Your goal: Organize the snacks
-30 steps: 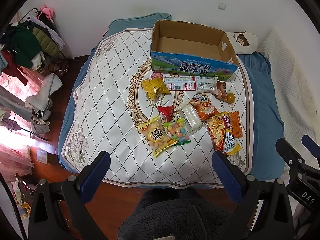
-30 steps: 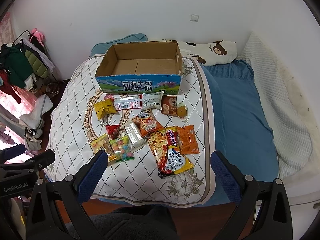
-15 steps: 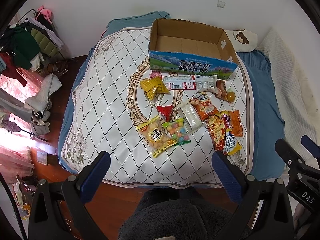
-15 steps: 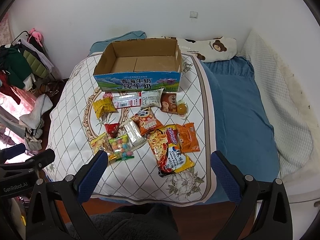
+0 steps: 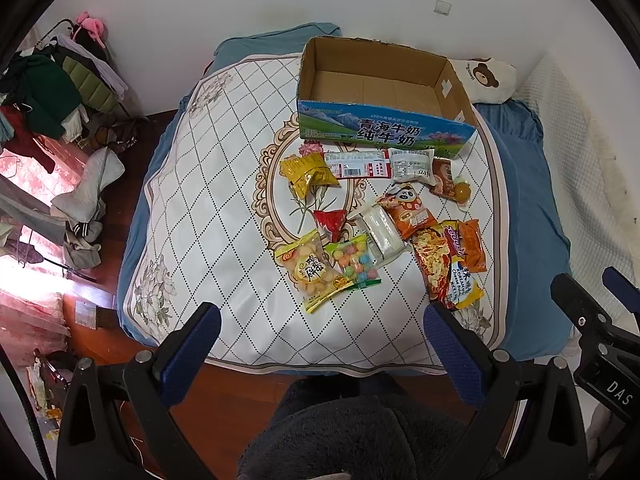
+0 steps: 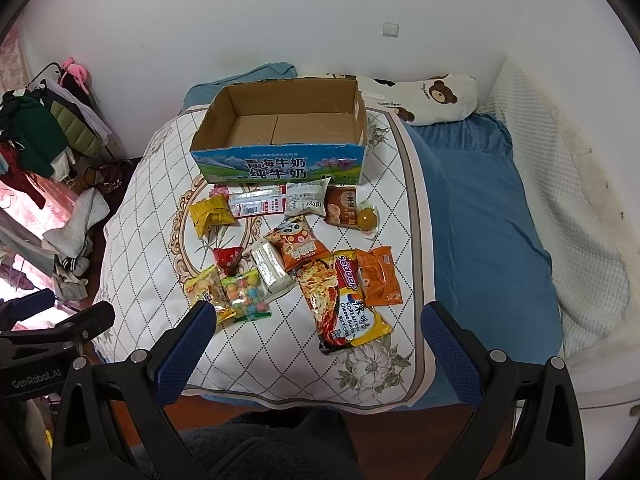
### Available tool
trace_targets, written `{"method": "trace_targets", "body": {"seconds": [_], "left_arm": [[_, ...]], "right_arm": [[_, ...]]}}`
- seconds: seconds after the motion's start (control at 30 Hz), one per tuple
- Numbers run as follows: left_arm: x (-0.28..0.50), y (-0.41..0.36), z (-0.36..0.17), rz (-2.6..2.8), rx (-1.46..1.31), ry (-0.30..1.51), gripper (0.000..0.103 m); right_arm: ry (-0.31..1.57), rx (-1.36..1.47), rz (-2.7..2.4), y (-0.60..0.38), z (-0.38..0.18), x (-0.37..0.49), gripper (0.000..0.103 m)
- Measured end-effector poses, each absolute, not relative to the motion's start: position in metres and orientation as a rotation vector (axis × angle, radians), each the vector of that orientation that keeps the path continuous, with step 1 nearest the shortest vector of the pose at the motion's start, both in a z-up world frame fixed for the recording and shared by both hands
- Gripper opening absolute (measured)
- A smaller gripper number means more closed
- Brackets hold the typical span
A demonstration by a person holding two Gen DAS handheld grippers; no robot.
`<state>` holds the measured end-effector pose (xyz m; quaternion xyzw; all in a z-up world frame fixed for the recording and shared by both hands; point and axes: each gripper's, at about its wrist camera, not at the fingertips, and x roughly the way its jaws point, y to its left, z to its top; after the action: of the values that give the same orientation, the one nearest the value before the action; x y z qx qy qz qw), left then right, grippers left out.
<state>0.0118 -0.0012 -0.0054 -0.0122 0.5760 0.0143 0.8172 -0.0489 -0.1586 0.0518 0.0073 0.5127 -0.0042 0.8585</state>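
Observation:
An open, empty cardboard milk box (image 5: pixel 384 92) (image 6: pixel 280 136) stands at the far side of a quilted white bedspread (image 5: pixel 208 208) (image 6: pixel 136 216). Several snack packs lie in front of it: a yellow bag (image 5: pixel 308 172) (image 6: pixel 212 214), a noodle pack (image 5: pixel 446 268) (image 6: pixel 344 300), a candy bag (image 5: pixel 354 260) (image 6: pixel 246 294), an orange panda pack (image 5: pixel 408 210) (image 6: pixel 298 242). My left gripper (image 5: pixel 320 320) and right gripper (image 6: pixel 316 316) are both open and empty, held above the bed's near edge, apart from the snacks.
A bear-print pillow (image 6: pixel 432 96) lies at the back right on a blue sheet (image 6: pixel 480 208). Clothes hang on a rack (image 5: pixel 48 92) at the left, with more on the wooden floor (image 5: pixel 80 200). A white textured cover (image 6: pixel 560 168) borders the right.
Both grippers have drifted slightly, so the bed and box sit a little differently in view. Nothing on the bed has moved.

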Motion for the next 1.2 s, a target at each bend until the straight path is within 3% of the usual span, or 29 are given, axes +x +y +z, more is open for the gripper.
{"method": "trace_targets", "body": {"seconds": [1.2], "left_arm": [[0.0120,-0.0009,0.0006,0.033,-0.037,1.224,0.103]], "right_arm": [[1.070,0.036,0.004,-0.1566,0.0585,-0.0535,0.103]]}}
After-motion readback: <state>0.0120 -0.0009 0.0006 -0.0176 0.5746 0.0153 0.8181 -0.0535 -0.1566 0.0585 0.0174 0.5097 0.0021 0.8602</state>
